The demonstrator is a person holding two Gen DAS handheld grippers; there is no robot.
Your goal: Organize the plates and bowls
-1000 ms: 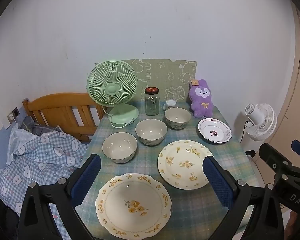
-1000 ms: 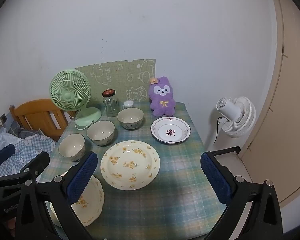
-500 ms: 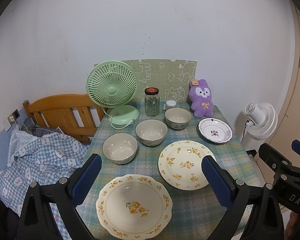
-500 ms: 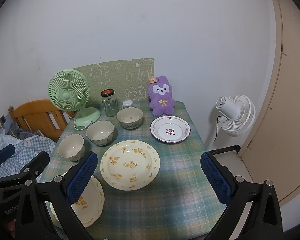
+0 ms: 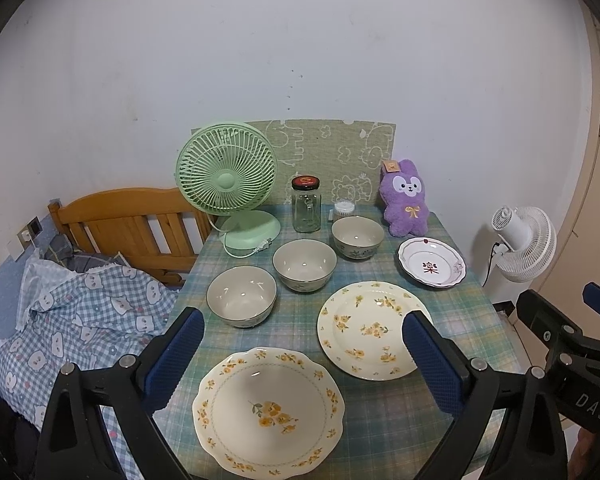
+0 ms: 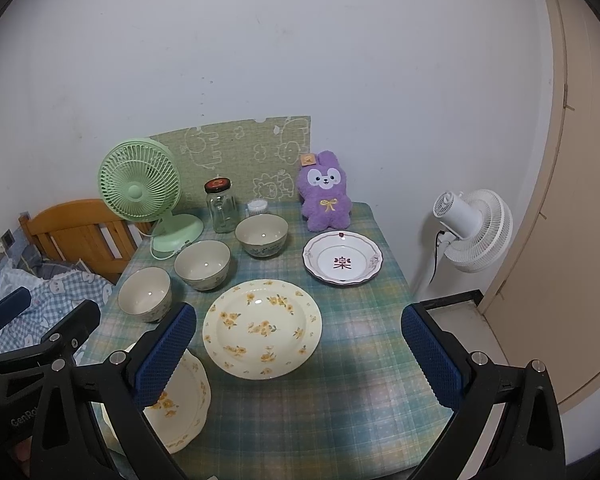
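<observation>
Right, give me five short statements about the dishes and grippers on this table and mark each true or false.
1. Three bowls stand separately, none nested. True: near bowl, middle bowl, far bowl.
2. The left gripper holds the scalloped plate. False: it is open and empty above it.
3. The small white plate carries yellow flowers. False: it has a red motif; the round plate has yellow flowers.
4. The glass jar has a lid on. True.
5. The right gripper is shut. False: it is wide open.

Both views have edged slightly nearer the table (image 5: pixel 380 420), the left hand-held gripper (image 5: pixel 304 356) drifting right; crockery unmoved.
</observation>
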